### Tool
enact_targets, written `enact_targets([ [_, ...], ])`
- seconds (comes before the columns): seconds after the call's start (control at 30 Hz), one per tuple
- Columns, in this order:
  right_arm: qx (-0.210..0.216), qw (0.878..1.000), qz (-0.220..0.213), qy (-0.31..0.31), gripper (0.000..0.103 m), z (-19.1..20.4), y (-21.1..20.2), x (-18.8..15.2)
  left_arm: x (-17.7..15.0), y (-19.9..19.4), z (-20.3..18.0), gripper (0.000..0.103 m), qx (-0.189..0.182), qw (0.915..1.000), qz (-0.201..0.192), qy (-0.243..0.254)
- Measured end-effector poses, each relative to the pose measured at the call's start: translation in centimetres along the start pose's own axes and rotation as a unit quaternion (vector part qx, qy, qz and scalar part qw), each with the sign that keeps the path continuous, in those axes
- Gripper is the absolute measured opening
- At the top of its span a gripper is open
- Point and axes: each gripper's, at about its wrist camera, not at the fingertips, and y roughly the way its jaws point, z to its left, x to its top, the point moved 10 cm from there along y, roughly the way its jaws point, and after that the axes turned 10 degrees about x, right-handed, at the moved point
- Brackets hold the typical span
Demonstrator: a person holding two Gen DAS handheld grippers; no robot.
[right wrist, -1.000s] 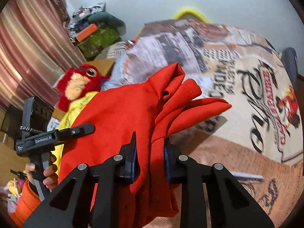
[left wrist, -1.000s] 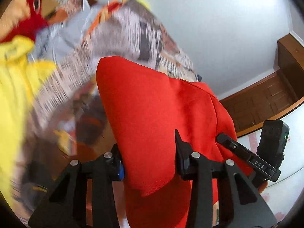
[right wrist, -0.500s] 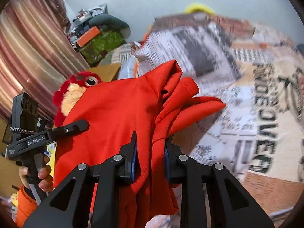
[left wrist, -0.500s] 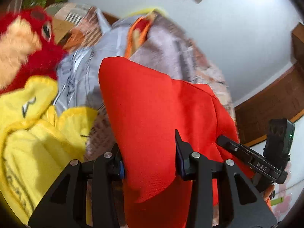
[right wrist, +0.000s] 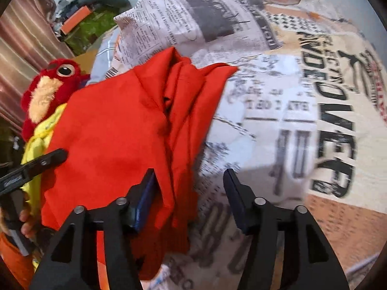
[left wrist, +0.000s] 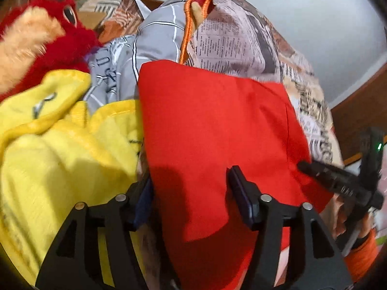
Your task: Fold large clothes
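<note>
Garment (left wrist: 212, 130) spread on bedsheet (right wrist: 278, 101), between fingers of left gripper (left wrist: 191, 193). Right gripper (right wrist: 191, 193) beside garment's bunched edge, jaws apart, nothing clamped. Plush toy (right wrist: 46, 91) behind and left of garment, atop second garment (left wrist: 55, 149). Pillow (left wrist: 232, 36) behind garment. Clutter pile (right wrist: 84, 17) beyond toy.

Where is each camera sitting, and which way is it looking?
Left wrist view: sits on the left tongs, looking along them at the red cloth garment and fluffy yellow garment; the other tongs and a hand show at right.
Right wrist view: sits on the right tongs, open, facing the newspaper-print bedspread; the left tongs' handle and fingers show at left.
Both share the red garment, the red plush toy and the bedspread.
</note>
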Motion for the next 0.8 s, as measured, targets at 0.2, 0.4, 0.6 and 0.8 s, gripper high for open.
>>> enact_targets([
  [0.2,-0.029,0.999,0.008,-0.017,0.054,0.0,-2.9,-1.9,-3.5,-2.6,-0.3,0.063,0.051,0.9979,-0.003,0.039],
  [0.4,-0.026,0.998,-0.016,-0.047,0.054,2.4,-7.9,-2.8,-4.9,-6.3,-0.6,0.063,0.054,0.9984,0.005,0.019],
  [0.6,-0.017,0.992,-0.088,-0.089,0.054,7.4,-15.9,-2.2,-3.5,-15.2,-3.2,0.063,0.040,0.9965,-0.070,0.022],
  [0.8,0.013,0.975,-0.191,-0.114,0.054,13.1,-25.3,-2.7,-4.1,-27.4,-8.2,0.063,0.013,0.9800,-0.187,0.067],
])
